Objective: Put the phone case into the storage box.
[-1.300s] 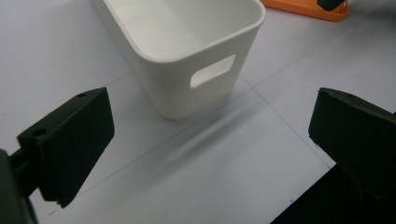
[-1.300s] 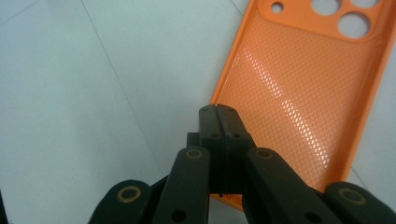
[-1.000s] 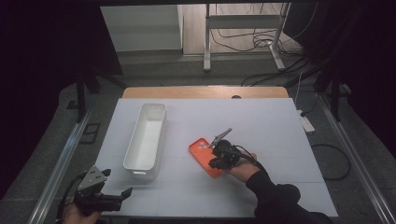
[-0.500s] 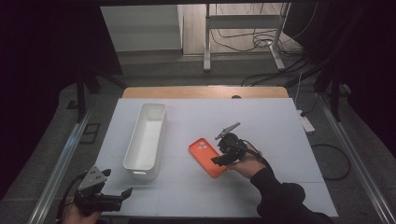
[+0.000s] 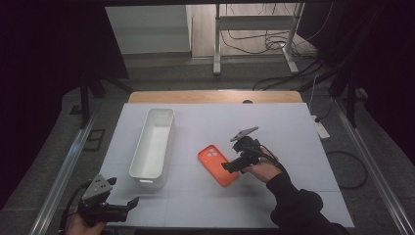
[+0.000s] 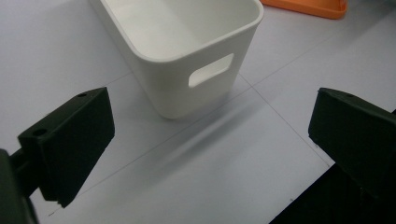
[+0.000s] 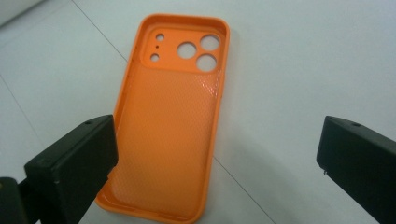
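- Left tongs sit at the near left corner of the desk, jaws spread wide, nothing between them. In the left gripper view they look at the handle-slot end of the white bin. Idle post; judged best left there unless the bin needs steadying.
- White bin: long, open-topped, empty, left of centre, well apart from the case.
- Orange phone case: flat on the desk at centre, inner side up, camera cut-outs at the far end, just beside the right tongs. Free of both pads.
- Right tongs: jaws have just been opening and now stand wide; in the right gripper view the case lies below and between them, ungripped.
- Step judged: release of the case, or a re-grip.
- To re-grip well: the case is thin, lying flat. Straddle its long edges or tip one edge up; close slowly, since the soft shell may flex or skid.
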### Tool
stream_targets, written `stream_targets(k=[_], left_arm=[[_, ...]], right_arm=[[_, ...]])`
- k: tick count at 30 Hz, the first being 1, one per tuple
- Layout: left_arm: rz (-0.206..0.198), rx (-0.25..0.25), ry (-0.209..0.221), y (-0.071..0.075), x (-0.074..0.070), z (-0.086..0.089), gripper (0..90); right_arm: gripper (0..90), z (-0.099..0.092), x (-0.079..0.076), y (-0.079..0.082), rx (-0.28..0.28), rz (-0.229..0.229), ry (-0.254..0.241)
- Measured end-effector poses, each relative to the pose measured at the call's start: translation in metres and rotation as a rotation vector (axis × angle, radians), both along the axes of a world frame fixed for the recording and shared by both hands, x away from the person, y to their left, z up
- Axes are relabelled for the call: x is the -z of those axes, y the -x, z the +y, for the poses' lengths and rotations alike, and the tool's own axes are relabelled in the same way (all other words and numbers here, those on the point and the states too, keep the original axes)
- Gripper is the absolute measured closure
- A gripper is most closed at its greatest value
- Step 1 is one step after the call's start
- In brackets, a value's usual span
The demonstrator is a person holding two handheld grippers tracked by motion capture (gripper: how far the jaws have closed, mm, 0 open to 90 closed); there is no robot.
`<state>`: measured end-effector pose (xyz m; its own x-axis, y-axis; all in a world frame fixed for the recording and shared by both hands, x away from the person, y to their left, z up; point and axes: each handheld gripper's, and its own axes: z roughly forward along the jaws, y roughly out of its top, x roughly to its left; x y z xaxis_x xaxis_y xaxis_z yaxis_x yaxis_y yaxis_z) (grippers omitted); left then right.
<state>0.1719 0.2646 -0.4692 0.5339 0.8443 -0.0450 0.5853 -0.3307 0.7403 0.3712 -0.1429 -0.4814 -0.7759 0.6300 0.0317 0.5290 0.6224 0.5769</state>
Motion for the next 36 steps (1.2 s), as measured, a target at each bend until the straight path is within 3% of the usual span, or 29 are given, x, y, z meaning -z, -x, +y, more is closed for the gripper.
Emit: stream_targets(k=[7, 15, 29, 36], left_arm=[[0.000, 0.003, -0.002, 0.000, 0.000, 0.000, 1.2], [0.001, 0.004, -0.002, 0.000, 0.000, 0.000, 1.2], [0.000, 0.004, -0.003, 0.000, 0.000, 0.000, 1.2], [0.000, 0.005, -0.005, 0.000, 0.000, -0.001, 1.2]], right_arm=[[0.0, -0.001, 0.007, -0.005, -0.015, 0.057, -0.005], [0.0, 0.004, 0.018, -0.007, -0.024, 0.028, 0.060], [0.0, 0.006, 0.038, -0.009, -0.013, 0.057, 0.143], [0.0, 0.005, 0.039, -0.008, 0.001, 0.044, 0.131]])
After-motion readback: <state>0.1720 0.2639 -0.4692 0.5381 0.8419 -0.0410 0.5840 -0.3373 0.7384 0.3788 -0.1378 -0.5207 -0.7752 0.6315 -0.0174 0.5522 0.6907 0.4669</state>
